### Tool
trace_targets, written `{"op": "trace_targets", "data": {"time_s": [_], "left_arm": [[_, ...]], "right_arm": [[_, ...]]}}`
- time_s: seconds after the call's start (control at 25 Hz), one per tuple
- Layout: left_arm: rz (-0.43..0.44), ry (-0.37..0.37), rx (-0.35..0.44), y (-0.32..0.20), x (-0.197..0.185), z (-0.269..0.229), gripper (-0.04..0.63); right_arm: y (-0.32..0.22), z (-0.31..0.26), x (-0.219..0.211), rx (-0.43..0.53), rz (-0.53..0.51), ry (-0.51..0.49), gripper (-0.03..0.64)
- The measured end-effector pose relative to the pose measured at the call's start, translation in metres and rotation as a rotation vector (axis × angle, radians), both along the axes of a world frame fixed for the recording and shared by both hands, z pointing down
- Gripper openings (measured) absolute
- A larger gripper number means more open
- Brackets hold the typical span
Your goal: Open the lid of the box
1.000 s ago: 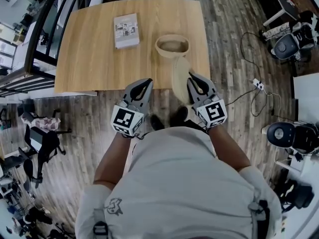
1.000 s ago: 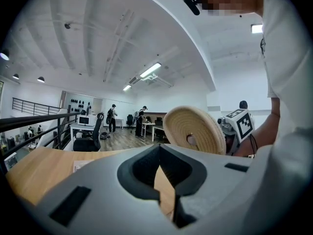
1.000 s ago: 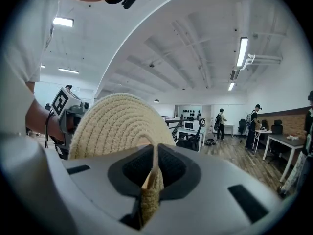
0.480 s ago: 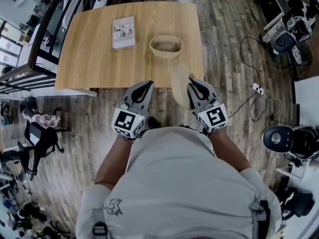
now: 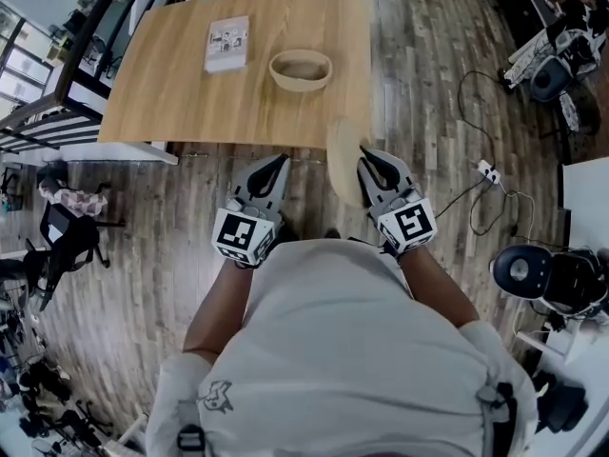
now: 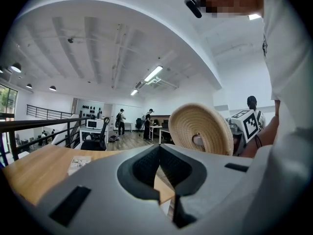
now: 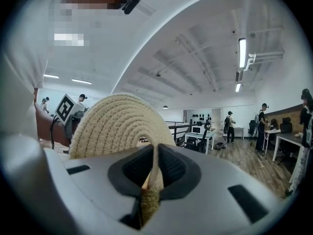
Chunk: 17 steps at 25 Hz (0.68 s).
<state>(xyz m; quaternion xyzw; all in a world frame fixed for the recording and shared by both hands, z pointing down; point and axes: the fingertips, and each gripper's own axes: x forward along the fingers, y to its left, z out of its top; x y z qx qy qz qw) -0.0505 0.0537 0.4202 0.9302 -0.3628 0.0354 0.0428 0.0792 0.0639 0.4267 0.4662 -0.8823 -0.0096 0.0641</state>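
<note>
While right tongs (image 5: 367,158) clamp lid (image 5: 341,150), booklet (image 5: 226,43) lies beside box (image 5: 301,84).

Holds the left gripper (image 5: 274,163) and the right gripper (image 5: 367,156) side by side, pointing forward, about level. Presses the left jaws together on nothing. Clamps the right jaws on the edge of the woven lid (image 5: 341,150).
</note>
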Motion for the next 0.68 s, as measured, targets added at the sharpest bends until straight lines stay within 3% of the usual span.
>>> {"op": "trace_targets", "data": {"time_s": [0.68], "left_arm": [[-0.013,-0.016,0.002,0.039,0.036,-0.003,0.005]], "right_arm": [[0.035,-0.004,0.035,0.015,-0.018,-0.002,0.034]]}}
